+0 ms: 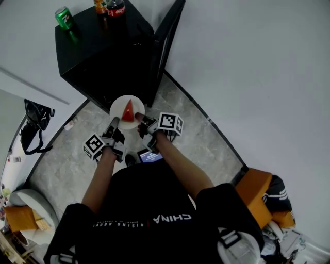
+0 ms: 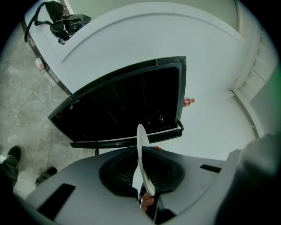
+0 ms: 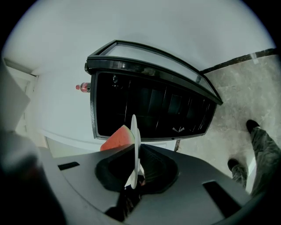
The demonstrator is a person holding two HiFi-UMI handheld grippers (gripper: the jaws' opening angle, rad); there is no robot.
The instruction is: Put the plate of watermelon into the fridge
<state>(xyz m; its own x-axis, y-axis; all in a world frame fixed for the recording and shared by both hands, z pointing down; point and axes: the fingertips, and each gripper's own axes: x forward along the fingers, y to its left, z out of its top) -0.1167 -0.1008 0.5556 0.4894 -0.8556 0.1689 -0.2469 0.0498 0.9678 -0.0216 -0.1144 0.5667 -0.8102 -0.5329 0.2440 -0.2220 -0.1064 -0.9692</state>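
A white plate (image 1: pixel 122 105) carrying a red watermelon wedge (image 1: pixel 128 110) hangs in the air just in front of the small black fridge (image 1: pixel 105 56). My left gripper (image 1: pixel 113 125) is shut on the plate's near-left rim, and my right gripper (image 1: pixel 141 120) is shut on its near-right rim. In the left gripper view the plate (image 2: pixel 142 160) shows edge-on between the jaws. The right gripper view has the plate (image 3: pixel 135 147) edge-on too, with the wedge (image 3: pixel 118 138) to its left. The fridge (image 3: pixel 151 107) has its door (image 1: pixel 168 38) swung open, and its dark inside faces me.
On the fridge top stand a green can (image 1: pixel 64 17) and two bottles (image 1: pixel 115 7). A black bag (image 1: pixel 33 124) lies on the pale surface at the left. The grey stone floor (image 1: pixel 201 139) runs along white walls. An orange stool (image 1: pixel 256 193) sits at the right.
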